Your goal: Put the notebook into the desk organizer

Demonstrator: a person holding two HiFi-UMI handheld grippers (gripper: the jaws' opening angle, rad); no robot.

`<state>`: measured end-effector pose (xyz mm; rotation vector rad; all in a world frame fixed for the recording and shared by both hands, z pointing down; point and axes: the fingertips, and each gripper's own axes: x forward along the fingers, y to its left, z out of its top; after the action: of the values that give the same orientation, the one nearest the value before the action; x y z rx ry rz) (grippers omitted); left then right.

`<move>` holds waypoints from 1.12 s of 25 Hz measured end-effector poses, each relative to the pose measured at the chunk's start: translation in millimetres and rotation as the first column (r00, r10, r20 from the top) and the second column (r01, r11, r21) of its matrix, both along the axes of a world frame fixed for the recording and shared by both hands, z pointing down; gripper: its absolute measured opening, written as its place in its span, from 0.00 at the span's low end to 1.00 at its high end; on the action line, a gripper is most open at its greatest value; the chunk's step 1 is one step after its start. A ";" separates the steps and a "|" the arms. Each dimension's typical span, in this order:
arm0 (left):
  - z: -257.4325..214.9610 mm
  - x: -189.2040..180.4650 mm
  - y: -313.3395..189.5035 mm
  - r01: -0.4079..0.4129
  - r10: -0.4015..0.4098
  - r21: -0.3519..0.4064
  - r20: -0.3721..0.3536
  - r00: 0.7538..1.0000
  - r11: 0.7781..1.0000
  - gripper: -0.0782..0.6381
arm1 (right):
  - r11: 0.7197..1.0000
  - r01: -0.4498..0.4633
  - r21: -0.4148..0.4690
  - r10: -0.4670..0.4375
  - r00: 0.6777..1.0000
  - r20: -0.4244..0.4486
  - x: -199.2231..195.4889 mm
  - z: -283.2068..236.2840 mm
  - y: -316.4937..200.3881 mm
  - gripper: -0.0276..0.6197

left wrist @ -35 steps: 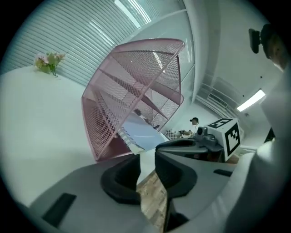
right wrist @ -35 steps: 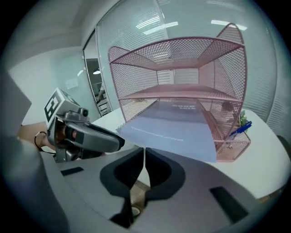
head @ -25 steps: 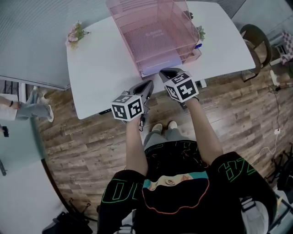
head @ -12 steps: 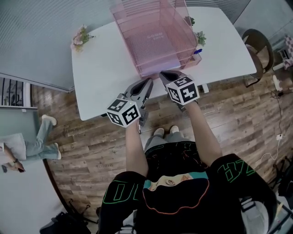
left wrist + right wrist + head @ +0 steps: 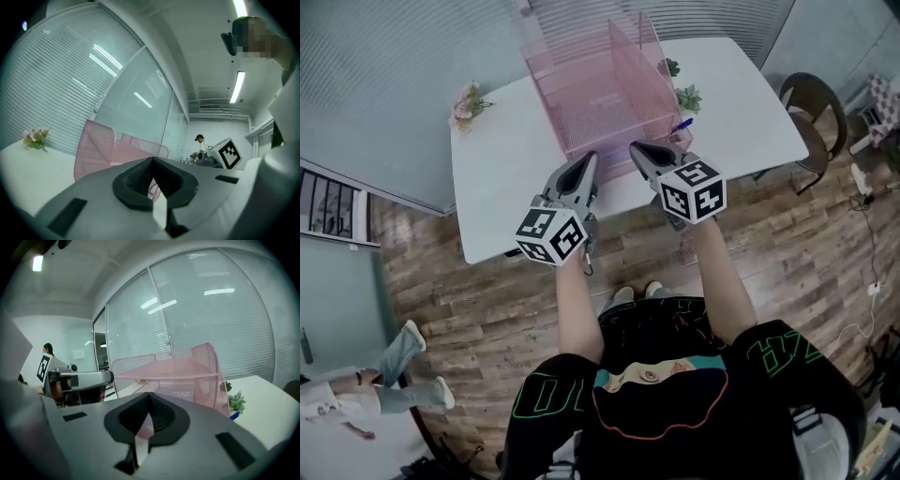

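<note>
The pink wire-mesh desk organizer (image 5: 591, 70) stands on the white table (image 5: 502, 178). A pale notebook (image 5: 605, 98) with a printed cover lies flat inside it, and the right gripper view also shows the notebook (image 5: 183, 393) there. My left gripper (image 5: 585, 161) is held up in front of the organizer's near side, jaws shut with nothing between them. My right gripper (image 5: 637, 150) is beside it, also shut and empty. In the gripper views the left gripper (image 5: 151, 161) and the right gripper (image 5: 149, 397) both point at the organizer from close by.
A small pot of pink flowers (image 5: 467, 101) sits at the table's left. Two small green plants (image 5: 684, 94) and a blue pen (image 5: 680, 125) lie right of the organizer. A chair (image 5: 811, 103) stands off the right end. A bystander's legs (image 5: 389, 389) are at the lower left.
Both grippers have risen from the table's front edge and now sit higher against the organizer's front. The bystander at the left has moved down the view.
</note>
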<state>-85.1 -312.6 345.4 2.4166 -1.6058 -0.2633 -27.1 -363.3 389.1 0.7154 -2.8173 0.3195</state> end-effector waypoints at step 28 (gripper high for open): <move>-87.6 -39.5 -7.8 0.402 -0.429 0.183 0.140 0.892 0.897 0.10 | 0.952 -0.180 0.246 0.141 0.976 0.167 53.3 -128.7 -30.0 0.05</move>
<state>-124.5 -320.4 257.8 2.2216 -2.2612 -0.2519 26.2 -393.3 260.4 1.0201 -2.9811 0.0264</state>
